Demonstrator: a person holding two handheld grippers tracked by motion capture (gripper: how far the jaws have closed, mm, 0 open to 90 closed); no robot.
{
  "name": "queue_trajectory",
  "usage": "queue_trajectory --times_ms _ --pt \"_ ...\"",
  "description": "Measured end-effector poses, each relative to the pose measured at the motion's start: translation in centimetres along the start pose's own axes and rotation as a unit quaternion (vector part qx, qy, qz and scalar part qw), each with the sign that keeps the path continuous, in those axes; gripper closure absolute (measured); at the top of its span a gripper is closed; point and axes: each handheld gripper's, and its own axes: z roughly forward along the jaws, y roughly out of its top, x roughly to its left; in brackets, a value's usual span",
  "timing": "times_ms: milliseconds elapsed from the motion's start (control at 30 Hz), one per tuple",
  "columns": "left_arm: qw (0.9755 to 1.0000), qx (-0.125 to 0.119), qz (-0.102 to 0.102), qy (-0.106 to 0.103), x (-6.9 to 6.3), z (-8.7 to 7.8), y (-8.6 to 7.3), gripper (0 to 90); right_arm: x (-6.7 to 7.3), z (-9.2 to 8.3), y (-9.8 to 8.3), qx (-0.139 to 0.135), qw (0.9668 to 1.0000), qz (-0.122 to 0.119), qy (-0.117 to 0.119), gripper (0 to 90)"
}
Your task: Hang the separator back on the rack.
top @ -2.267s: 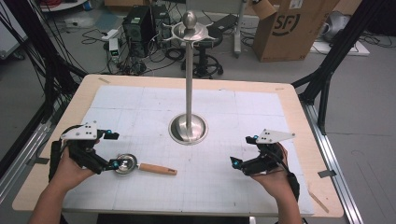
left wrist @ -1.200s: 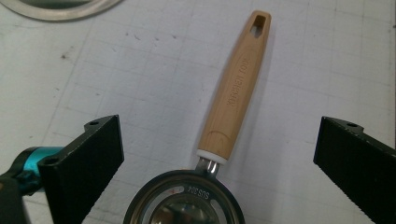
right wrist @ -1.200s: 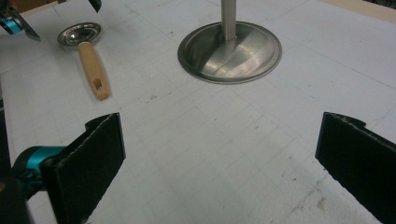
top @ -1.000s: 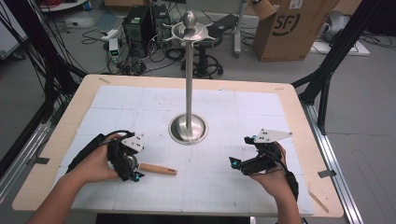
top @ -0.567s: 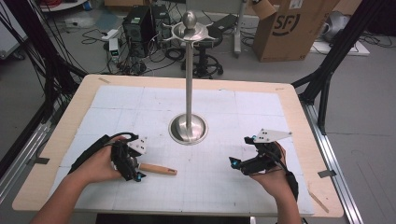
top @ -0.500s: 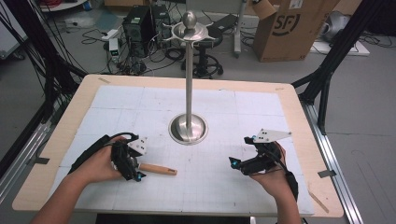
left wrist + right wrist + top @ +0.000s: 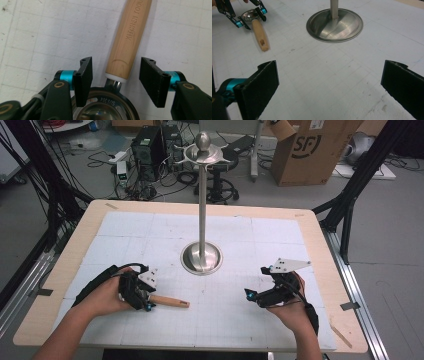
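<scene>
On white gridded table [image 7: 225, 320], closing left claw [image 7: 115, 75] straddles empty ladle [image 7: 125, 50] untouched; right claw [image 7: 329, 82] gapes.

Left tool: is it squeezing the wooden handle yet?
No, the left tool has a gap either side of the wooden handle.

The ladle [image 7: 126, 47] has a pale wooden handle with a white collar and a shiny steel bowl. Both grippers, left [image 7: 115, 75] and right [image 7: 329, 87], are black with bright turquoise joints and ridged black pads. The stand [image 7: 201, 257] is polished silver. A white mat [image 7: 235, 315] ruled in a faint grey grid covers the light wooden table [image 7: 325, 255].
</scene>
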Motion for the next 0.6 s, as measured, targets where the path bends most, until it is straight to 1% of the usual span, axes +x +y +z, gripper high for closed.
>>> queue_trajectory --times_ms 67,133,200,233,333,367,467,567,600 --pt "1.0000 0.005 0.005 -0.003 0.0 0.0 0.1 47.2 0.0 0.1 0.0 0.000 1.0000 0.001 0.000 0.0" --pt "1.0000 0.005 0.004 -0.004 -0.1 0.0 0.2 49.4 0.0 0.1 0.0 0.001 1.0000 0.000 0.001 0.0" --pt "0.9999 0.010 0.008 -0.006 -0.1 0.1 0.3 50.8 0.0 0.1 0.0 0.002 1.0000 0.000 0.001 0.0" --pt "0.9999 0.010 0.004 -0.006 -0.1 0.1 0.3 51.5 0.0 0.1 0.0 0.001 1.0000 0.000 0.001 0.0" --pt "0.9998 0.015 0.007 -0.009 -0.1 0.1 0.5 52.6 0.0 0.1 0.0 0.003 1.0000 0.002 0.001 0.0" --pt "0.9997 0.019 0.008 -0.009 -0.1 0.1 0.5 53.1 0.0 0.2 0.0 0.003 1.0000 0.002 0.001 0.0" --pt "0.9988 0.044 0.019 -0.011 0.0 0.1 1.2 55.4 0.0 0.3 0.0 0.003 1.0000 -0.001 0.002 0.0" --pt "0.9981 0.056 0.023 -0.012 0.0 0.2 1.6 58.3 0.0 0.2 0.0 0.003 1.0000 -0.003 0.002 0.0" --pt "0.9984 0.052 0.019 -0.013 0.0 0.2 1.5 59.4 0.0 0.2 0.0 0.002 1.0000 -0.003 0.002 0.0"
